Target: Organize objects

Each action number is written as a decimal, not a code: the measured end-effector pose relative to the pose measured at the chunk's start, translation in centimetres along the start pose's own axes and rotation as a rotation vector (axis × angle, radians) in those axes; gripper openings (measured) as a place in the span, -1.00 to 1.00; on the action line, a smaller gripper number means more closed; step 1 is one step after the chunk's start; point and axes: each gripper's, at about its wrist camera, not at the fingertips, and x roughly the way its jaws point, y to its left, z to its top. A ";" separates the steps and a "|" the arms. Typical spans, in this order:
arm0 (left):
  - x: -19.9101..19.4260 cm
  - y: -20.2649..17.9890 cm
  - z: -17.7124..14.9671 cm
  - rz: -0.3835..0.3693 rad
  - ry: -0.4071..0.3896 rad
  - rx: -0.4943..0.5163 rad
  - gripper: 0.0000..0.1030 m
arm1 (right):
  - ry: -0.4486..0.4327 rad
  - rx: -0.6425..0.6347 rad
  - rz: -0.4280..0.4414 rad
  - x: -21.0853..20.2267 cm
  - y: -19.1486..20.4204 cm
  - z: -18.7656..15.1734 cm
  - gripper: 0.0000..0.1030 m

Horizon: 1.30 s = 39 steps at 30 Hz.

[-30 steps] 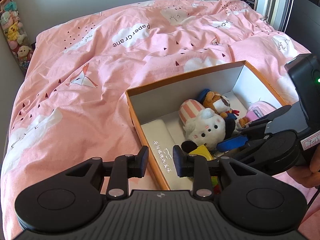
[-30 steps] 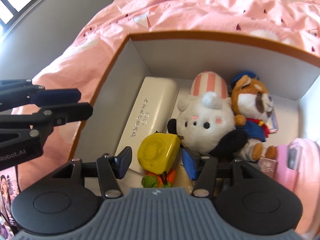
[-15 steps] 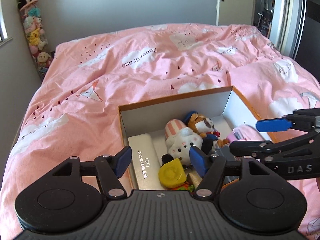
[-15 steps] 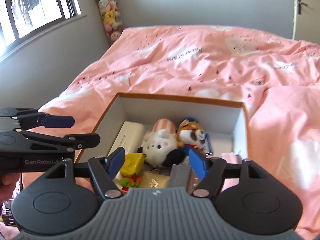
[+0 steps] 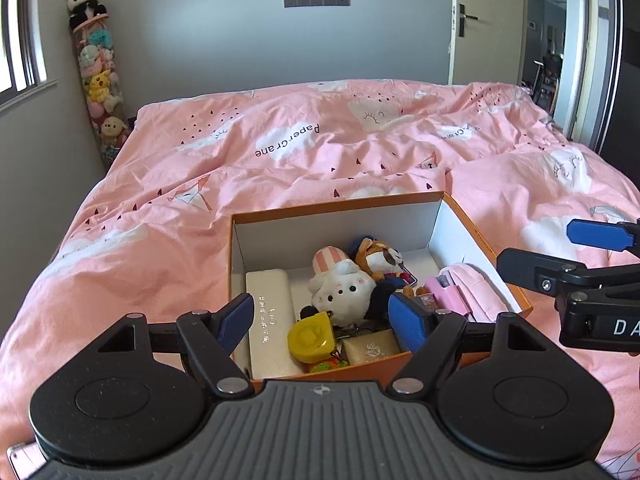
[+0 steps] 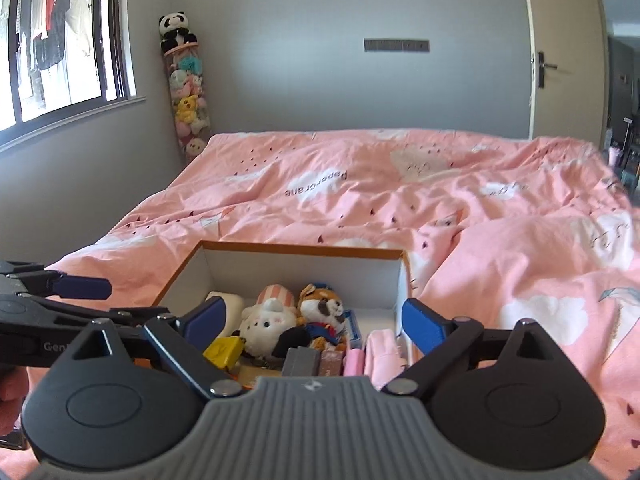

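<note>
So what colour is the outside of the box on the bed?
Orange outside, white inside; the box shows best in the left wrist view.

The orange box (image 5: 460,216) sits open on the pink bed (image 5: 168,216), so a hand can reach in from the top, but its tall walls block the sides. Inside it is crowded: a white case (image 5: 269,312) lies by the left wall, a yellow tape measure (image 5: 311,337), a white bunny plush (image 5: 340,293) and a fox plush (image 5: 377,258) fill the middle, and pink things (image 5: 466,290) fill the right. The only bare spot is the floor by the far wall, and the bed all around the box is free.
</note>
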 end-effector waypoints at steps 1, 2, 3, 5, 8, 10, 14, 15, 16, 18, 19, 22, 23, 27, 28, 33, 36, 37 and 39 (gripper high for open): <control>-0.2 0.0 -0.3 0.003 -0.012 -0.013 0.74 | -0.014 -0.005 -0.005 -0.3 0.1 -0.2 0.87; -0.3 0.0 -0.6 0.008 -0.025 -0.024 0.74 | -0.027 -0.006 -0.007 -0.5 0.1 -0.3 0.89; -0.5 0.1 -0.9 0.013 -0.038 -0.032 0.74 | -0.040 -0.002 -0.007 -0.8 0.1 -0.6 0.91; -0.8 0.1 -1.6 0.024 -0.065 -0.040 0.75 | -0.049 0.008 -0.009 -1.0 0.1 -1.0 0.91; -1.0 0.1 -2.5 0.038 -0.080 -0.042 0.86 | -0.035 0.014 -0.015 -0.5 0.1 -1.9 0.91; -0.6 0.2 -3.0 0.053 -0.067 -0.049 0.86 | -0.014 0.016 -0.025 0.2 0.1 -2.4 0.92; 0.5 0.2 -3.7 0.076 -0.045 -0.055 0.86 | 0.028 0.021 -0.034 1.5 0.1 -3.3 0.91; 0.7 0.1 -3.9 0.083 -0.044 -0.054 0.86 | 0.040 0.020 -0.040 1.9 0.0 -3.5 0.91; 1.0 0.1 -4.0 0.091 -0.044 -0.050 0.86 | 0.054 0.019 -0.049 2.3 0.0 -3.8 0.91; 1.4 -0.1 -4.3 0.103 -0.040 -0.043 0.86 | 0.078 0.016 -0.066 3.2 -0.2 -4.4 0.91; 1.7 -0.1 -4.5 0.110 -0.033 -0.041 0.86 | 0.092 0.015 -0.069 3.6 -0.3 -4.6 0.91; 2.5 0.1 -5.0 0.121 -0.005 -0.051 0.86 | 0.127 0.011 -0.070 4.5 -0.5 -5.3 0.91; 2.7 0.1 -5.2 0.125 0.005 -0.054 0.86 | 0.136 0.008 -0.073 4.8 -0.4 -5.5 0.91; 3.1 0.0 -5.8 0.148 0.017 -0.061 0.86 | 0.168 -0.011 -0.065 5.5 -0.1 -6.1 0.91; 3.2 0.0 -5.9 0.149 0.017 -0.059 0.86 | 0.174 -0.014 -0.063 5.6 0.0 -6.2 0.91; 3.3 -0.1 -6.2 0.144 0.025 -0.057 0.86 | 0.191 -0.018 -0.061 5.7 0.3 -6.5 0.91; 3.2 0.1 -6.2 0.139 0.025 -0.068 0.86 | 0.195 -0.015 -0.070 5.5 0.4 -6.6 0.92; 3.2 0.1 -6.2 0.137 0.025 -0.070 0.86 | 0.197 -0.012 -0.069 5.4 0.4 -6.6 0.91; 3.0 0.1 -6.3 0.133 0.021 -0.072 0.86 | 0.195 -0.009 -0.068 5.2 0.4 -6.5 0.91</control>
